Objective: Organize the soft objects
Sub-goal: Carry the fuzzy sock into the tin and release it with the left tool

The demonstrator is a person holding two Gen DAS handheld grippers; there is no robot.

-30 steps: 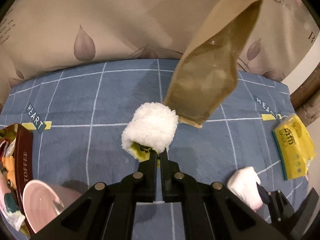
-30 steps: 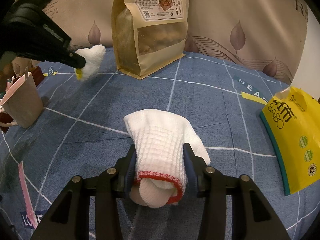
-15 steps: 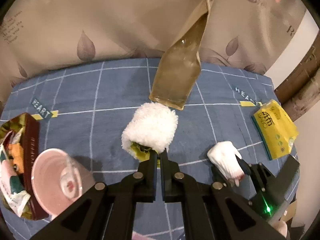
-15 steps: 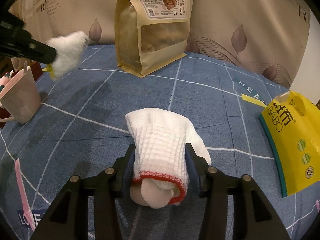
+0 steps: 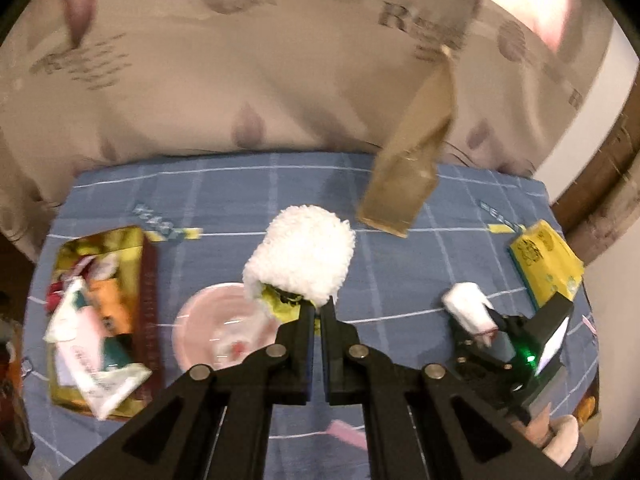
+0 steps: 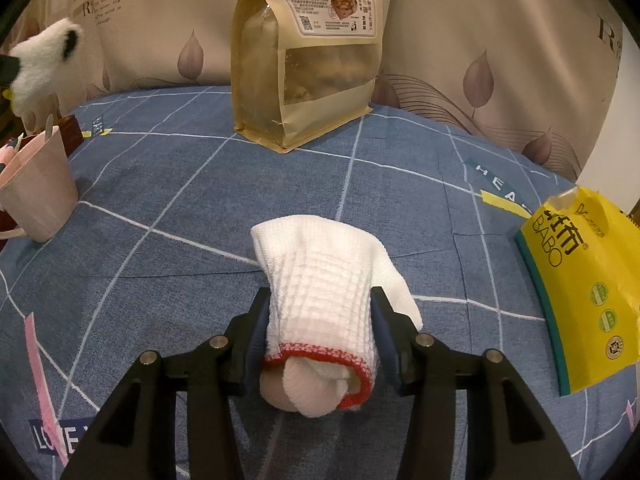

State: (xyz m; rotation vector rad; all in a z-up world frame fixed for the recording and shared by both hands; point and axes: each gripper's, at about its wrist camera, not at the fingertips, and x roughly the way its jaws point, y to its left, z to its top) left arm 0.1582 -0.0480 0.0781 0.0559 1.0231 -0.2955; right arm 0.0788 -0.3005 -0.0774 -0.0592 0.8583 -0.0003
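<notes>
Fluffy white sock (image 5: 302, 254) pinched in left gripper (image 5: 317, 312), above pink cup (image 5: 216, 330); waffle sock (image 6: 320, 300) clamped in right gripper (image 6: 320, 340), six o'clock; neither stowed yet.

Tablecloth (image 6: 192, 184): blue, white grid lines, yellow/navy text tags. Backdrop cloth (image 6: 500, 40): beige, brown leaf print. Fluffy sock (image 5: 302, 258): white, yellow-green at the cuff. Waffle-knit sock (image 6: 320, 300): white, red cuff edge. Snack bag (image 6: 308, 60): kraft tan, white label. Cup (image 6: 36, 196): pale pink. Tissue pack (image 6: 580, 292): yellow, teal edge.
</notes>
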